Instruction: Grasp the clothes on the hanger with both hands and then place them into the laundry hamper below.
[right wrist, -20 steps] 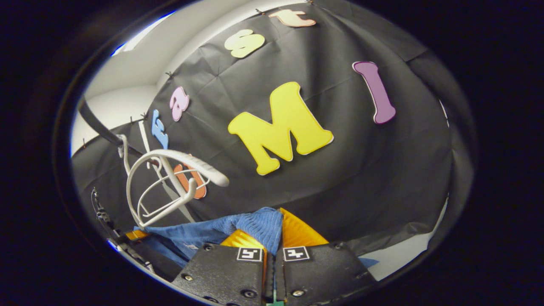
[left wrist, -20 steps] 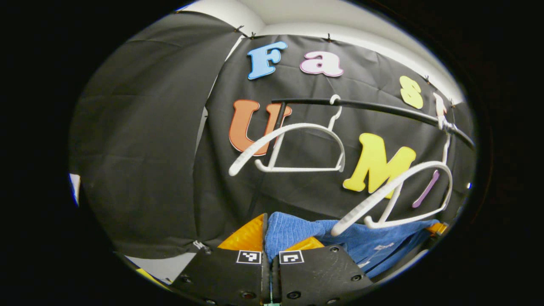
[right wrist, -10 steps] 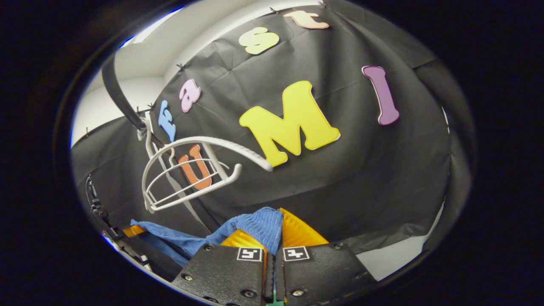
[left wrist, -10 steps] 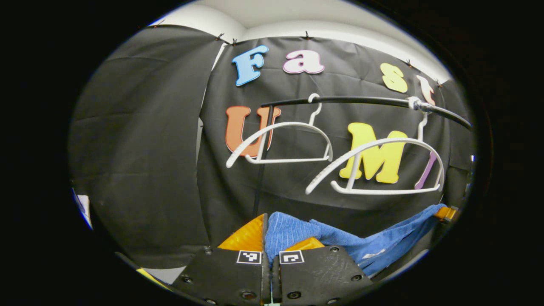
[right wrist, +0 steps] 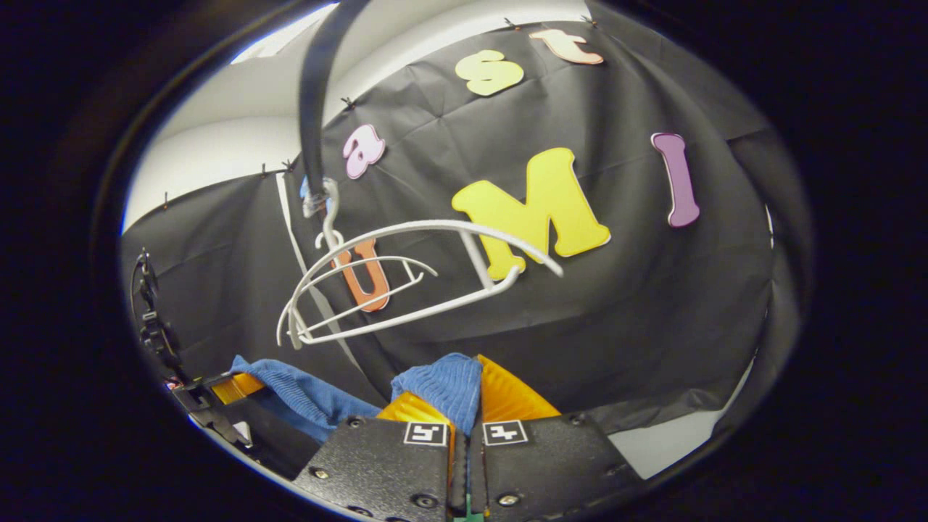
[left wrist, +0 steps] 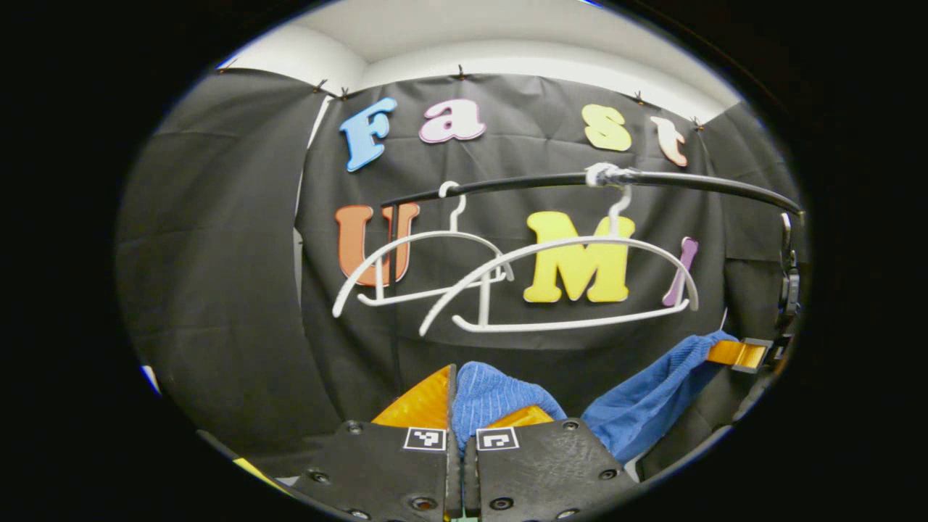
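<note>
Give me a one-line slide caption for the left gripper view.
Left gripper pinches a blue garment below two bare white hangers on a black rail.

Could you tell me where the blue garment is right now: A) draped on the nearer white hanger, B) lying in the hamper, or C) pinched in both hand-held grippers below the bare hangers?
C: the blue garment is pinched by the left hand-held gripper and the right hand-held gripper, below two bare white hangers.

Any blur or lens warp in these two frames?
Left gripper view: sharp, but the fisheye bows the rail into an arc. Right gripper view: the near hanger's right tip smears with motion blur, while the blue cloth in the right gripper is crisp.
</note>
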Demonstrator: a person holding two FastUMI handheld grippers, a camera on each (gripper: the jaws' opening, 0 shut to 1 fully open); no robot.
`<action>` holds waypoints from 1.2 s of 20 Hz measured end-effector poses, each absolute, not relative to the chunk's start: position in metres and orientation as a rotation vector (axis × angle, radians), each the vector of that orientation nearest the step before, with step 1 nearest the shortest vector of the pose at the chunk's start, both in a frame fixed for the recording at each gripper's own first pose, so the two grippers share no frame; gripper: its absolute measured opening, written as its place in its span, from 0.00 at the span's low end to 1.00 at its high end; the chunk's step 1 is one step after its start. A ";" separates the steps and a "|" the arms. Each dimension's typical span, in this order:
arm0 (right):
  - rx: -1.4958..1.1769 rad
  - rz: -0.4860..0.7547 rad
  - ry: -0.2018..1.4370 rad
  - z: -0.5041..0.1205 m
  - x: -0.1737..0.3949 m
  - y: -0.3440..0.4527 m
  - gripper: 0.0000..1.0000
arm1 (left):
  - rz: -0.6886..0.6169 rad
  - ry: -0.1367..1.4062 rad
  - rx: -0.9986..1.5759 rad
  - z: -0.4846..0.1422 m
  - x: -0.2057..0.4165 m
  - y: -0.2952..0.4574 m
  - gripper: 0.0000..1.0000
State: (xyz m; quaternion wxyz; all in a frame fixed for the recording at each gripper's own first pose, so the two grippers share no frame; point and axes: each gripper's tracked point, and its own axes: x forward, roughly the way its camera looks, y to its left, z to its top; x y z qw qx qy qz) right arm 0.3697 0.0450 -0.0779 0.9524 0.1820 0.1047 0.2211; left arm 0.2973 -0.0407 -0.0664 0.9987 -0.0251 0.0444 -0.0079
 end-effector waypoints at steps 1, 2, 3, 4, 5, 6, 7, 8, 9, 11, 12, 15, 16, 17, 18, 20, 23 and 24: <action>0.367 0.456 0.217 -0.078 0.360 0.052 0.05 | -0.032 0.094 -0.052 -0.068 0.292 -0.049 0.00; 0.366 0.465 0.224 -0.079 0.349 0.059 0.05 | -0.052 0.099 -0.055 -0.069 0.287 -0.058 0.02; 0.367 0.475 0.227 -0.080 0.340 0.067 0.05 | -0.070 0.101 -0.054 -0.070 0.283 -0.067 0.05; 0.368 0.485 0.230 -0.079 0.333 0.075 0.05 | -0.087 0.103 -0.049 -0.071 0.278 -0.075 0.02; 0.366 0.490 0.232 -0.080 0.327 0.082 0.05 | -0.103 0.106 -0.041 -0.072 0.273 -0.081 0.01; 0.364 0.496 0.234 -0.080 0.318 0.088 0.05 | -0.120 0.108 -0.039 -0.073 0.268 -0.087 0.00; 0.367 0.501 0.237 -0.080 0.310 0.095 0.05 | -0.136 0.111 -0.044 -0.073 0.262 -0.092 0.01; 0.366 0.511 0.247 -0.081 0.303 0.102 0.05 | -0.152 0.114 -0.048 -0.074 0.259 -0.096 0.02; 0.364 0.518 0.252 -0.082 0.296 0.108 0.05 | -0.164 0.119 -0.049 -0.077 0.255 -0.099 0.05; 0.351 0.525 0.261 -0.088 0.286 0.113 0.05 | -0.193 0.129 -0.056 -0.084 0.244 -0.107 0.05; 0.347 0.527 0.269 -0.093 0.282 0.114 0.05 | -0.205 0.131 -0.057 -0.086 0.238 -0.110 0.00; 0.336 0.526 0.311 -0.121 0.261 0.118 0.05 | -0.241 0.150 -0.051 -0.105 0.220 -0.115 0.02; 0.327 0.525 0.332 -0.131 0.258 0.119 0.05 | -0.249 0.167 -0.051 -0.116 0.217 -0.117 0.05; 0.319 0.524 0.356 -0.144 0.255 0.121 0.05 | -0.253 0.185 -0.056 -0.128 0.213 -0.120 0.05; 0.309 0.526 0.380 -0.157 0.252 0.123 0.05 | -0.260 0.205 -0.059 -0.140 0.208 -0.124 0.05; 0.299 0.518 0.432 -0.191 0.241 0.123 0.05 | -0.264 0.244 -0.077 -0.168 0.199 -0.126 0.05; 0.302 0.504 0.527 -0.237 0.239 0.126 0.05 | -0.262 0.326 -0.123 -0.221 0.197 -0.131 0.02; 0.293 0.504 0.555 -0.252 0.241 0.126 0.05 | -0.263 0.351 -0.132 -0.236 0.197 -0.130 0.01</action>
